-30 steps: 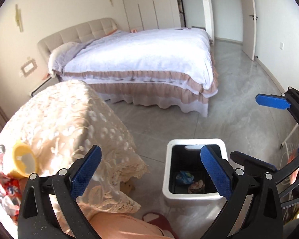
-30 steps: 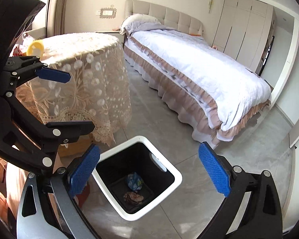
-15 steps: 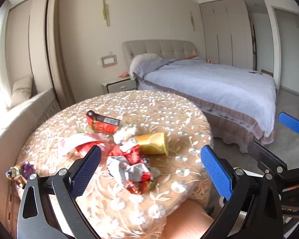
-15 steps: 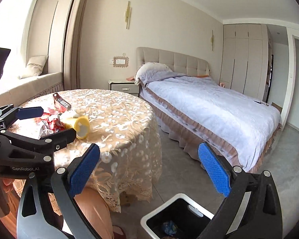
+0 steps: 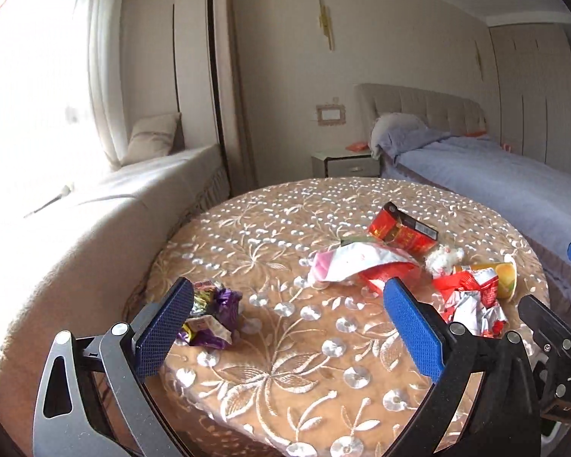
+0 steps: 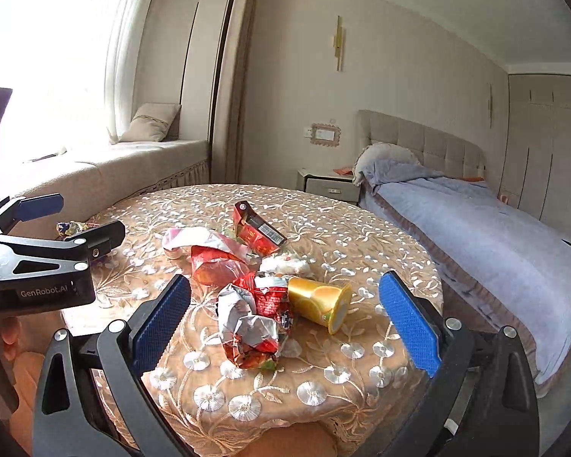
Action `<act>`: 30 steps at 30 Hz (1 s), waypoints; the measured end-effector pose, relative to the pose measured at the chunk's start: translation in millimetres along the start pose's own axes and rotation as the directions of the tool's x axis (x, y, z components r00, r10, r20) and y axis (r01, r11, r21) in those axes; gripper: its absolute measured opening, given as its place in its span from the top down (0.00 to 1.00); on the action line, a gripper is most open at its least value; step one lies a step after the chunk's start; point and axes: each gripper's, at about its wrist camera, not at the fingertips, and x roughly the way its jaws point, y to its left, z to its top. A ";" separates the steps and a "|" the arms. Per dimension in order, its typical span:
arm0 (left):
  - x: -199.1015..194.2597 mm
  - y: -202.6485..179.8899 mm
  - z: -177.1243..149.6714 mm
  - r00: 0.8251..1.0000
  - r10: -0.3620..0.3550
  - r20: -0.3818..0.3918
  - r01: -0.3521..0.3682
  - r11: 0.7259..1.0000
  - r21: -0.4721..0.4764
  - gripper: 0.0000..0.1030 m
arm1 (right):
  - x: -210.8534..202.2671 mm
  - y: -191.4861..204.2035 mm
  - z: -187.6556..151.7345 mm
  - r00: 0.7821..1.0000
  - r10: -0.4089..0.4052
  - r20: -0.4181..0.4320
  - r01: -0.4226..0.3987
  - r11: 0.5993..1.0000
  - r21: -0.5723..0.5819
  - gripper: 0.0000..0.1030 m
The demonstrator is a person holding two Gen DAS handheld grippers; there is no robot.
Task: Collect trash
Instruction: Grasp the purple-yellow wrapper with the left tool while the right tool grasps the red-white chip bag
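Trash is piled mid-table: crumpled red-silver wrapper [image 6: 253, 327] touching yellow cup [image 6: 319, 302], purple wrapper [image 5: 213, 316] apart at far left; left gripper [image 5: 285, 327] and right gripper [image 6: 285, 321] both spread, empty; risk: pinching wrapper nudges cup, rolling it off near edge.

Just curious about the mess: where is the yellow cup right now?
The yellow cup lies on its side on the round table, just right of the crumpled red wrapper, between the right gripper's open fingers in its view.
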 end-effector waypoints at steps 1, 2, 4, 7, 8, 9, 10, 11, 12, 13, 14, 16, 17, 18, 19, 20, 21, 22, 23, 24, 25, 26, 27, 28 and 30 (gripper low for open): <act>4.9 8.8 -0.3 1.000 0.023 -0.007 -0.023 1.000 -0.005 0.05 | 3.5 5.1 0.2 1.000 0.007 -0.005 -0.007 1.000 -0.003 0.04; 10.4 17.6 0.0 0.999 0.044 -0.013 -0.045 0.999 -0.009 0.05 | 7.0 8.5 1.3 1.000 0.010 -0.011 -0.010 1.000 -0.004 0.04; 20.1 33.8 -2.2 0.997 0.078 -0.027 -0.079 0.997 -0.015 0.05 | 17.3 15.3 3.3 1.000 0.000 -0.031 0.000 1.000 -0.008 0.04; 42.3 49.6 -6.5 0.991 0.111 -0.075 -0.112 0.994 -0.017 0.05 | 34.4 19.6 0.1 0.996 -0.013 -0.084 0.013 1.000 0.001 0.04; 49.2 55.0 -8.8 0.989 0.118 -0.092 -0.120 0.993 -0.016 0.05 | 41.6 19.3 -1.4 0.994 -0.010 -0.108 0.012 1.000 0.013 0.04; 56.6 59.3 -11.0 0.986 0.124 -0.108 -0.127 0.992 -0.015 0.05 | 48.4 19.9 -4.1 0.992 -0.008 -0.129 0.011 1.000 0.023 0.04; 63.3 63.7 -12.6 0.983 0.135 -0.123 -0.138 0.990 -0.015 0.05 | 55.4 20.0 -6.7 0.988 -0.005 -0.151 0.010 0.999 0.033 0.04; 70.4 67.1 -13.8 0.980 0.144 -0.137 -0.147 0.989 -0.013 0.05 | 61.9 20.0 -9.8 0.984 -0.001 -0.177 0.008 0.999 0.043 0.04; 77.4 69.6 -15.1 0.977 0.149 -0.152 -0.153 0.988 -0.009 0.05 | 68.0 20.3 -12.8 0.980 0.003 -0.200 0.007 0.999 0.050 0.04; 83.6 72.4 -16.6 0.974 0.152 -0.167 -0.155 0.988 -0.007 0.05 | 73.4 20.6 -15.8 0.976 0.006 -0.217 0.006 0.998 0.055 0.04; 89.7 73.2 -18.1 0.972 0.148 -0.183 -0.152 0.988 -0.006 0.05 | 78.1 21.4 -18.5 0.972 0.003 -0.234 0.010 0.998 0.055 0.04; 100.7 75.2 -20.6 0.970 0.123 -0.211 -0.128 0.992 -0.013 0.05 | 87.5 22.3 -23.4 0.966 -0.002 -0.258 0.016 0.999 0.051 0.04; 105.6 76.3 -21.6 0.968 0.106 -0.226 -0.114 0.993 -0.021 0.05 | 90.8 22.8 -24.9 0.963 -0.002 -0.269 0.016 0.999 0.050 0.04; 110.2 75.9 -22.8 0.966 0.090 -0.241 -0.099 0.995 -0.028 0.05 | 93.9 23.2 -26.4 0.961 0.002 -0.276 0.013 0.999 0.052 0.04; 114.0 76.0 -24.2 0.965 0.075 -0.253 -0.086 0.996 -0.034 0.05 | 96.4 23.3 -27.2 0.960 0.006 -0.281 0.010 0.998 0.056 0.04; 116.8 76.6 -25.4 0.963 0.064 -0.263 -0.078 0.996 -0.043 0.05 | 99.1 23.3 -27.9 0.958 0.012 -0.288 0.006 0.998 0.061 0.04; 120.5 76.2 -27.3 0.961 0.049 -0.271 -0.065 0.997 -0.051 0.05 | 103.2 22.9 -28.8 0.955 0.018 -0.295 0.002 0.998 0.067 0.04; 123.8 75.8 -28.9 0.961 0.035 -0.275 -0.052 0.997 -0.054 0.06 | 105.1 22.3 -29.5 0.953 0.025 -0.302 -0.003 0.997 0.075 0.04; 124.7 75.1 -29.9 0.961 0.030 -0.275 -0.046 0.998 -0.054 0.12 | 108.2 21.6 -30.5 0.950 0.034 -0.309 -0.008 0.996 0.086 0.04; 125.6 74.3 -30.8 0.961 0.028 -0.277 -0.044 0.998 -0.054 0.17 | 110.8 20.5 -31.8 0.947 0.045 -0.318 -0.014 0.995 0.099 0.04; 126.3 73.2 -31.4 0.960 0.027 -0.280 -0.044 0.998 -0.052 0.19 | 113.2 19.5 -33.6 0.944 0.059 -0.325 -0.023 0.993 0.113 0.04; 125.7 72.1 -31.6 0.961 0.034 -0.276 -0.048 0.998 -0.046 0.22 | 113.7 18.2 -34.7 0.943 0.070 -0.327 -0.030 0.992 0.126 0.08; 124.5 70.7 -31.7 0.961 0.039 -0.274 -0.051 0.998 -0.037 0.24 | 113.9 17.4 -35.9 0.940 0.079 -0.331 -0.036 0.990 0.135 0.20; 123.8 69.8 -31.2 0.961 0.044 -0.274 -0.054 0.998 -0.032 0.25 | 114.8 17.4 -36.8 0.937 0.090 -0.338 -0.045 0.989 0.140 0.27; 117.9 68.0 -29.9 0.962 0.041 -0.270 -0.053 0.998 -0.034 0.26 | 112.1 18.0 -37.4 0.938 0.093 -0.334 -0.049 0.989 0.137 0.28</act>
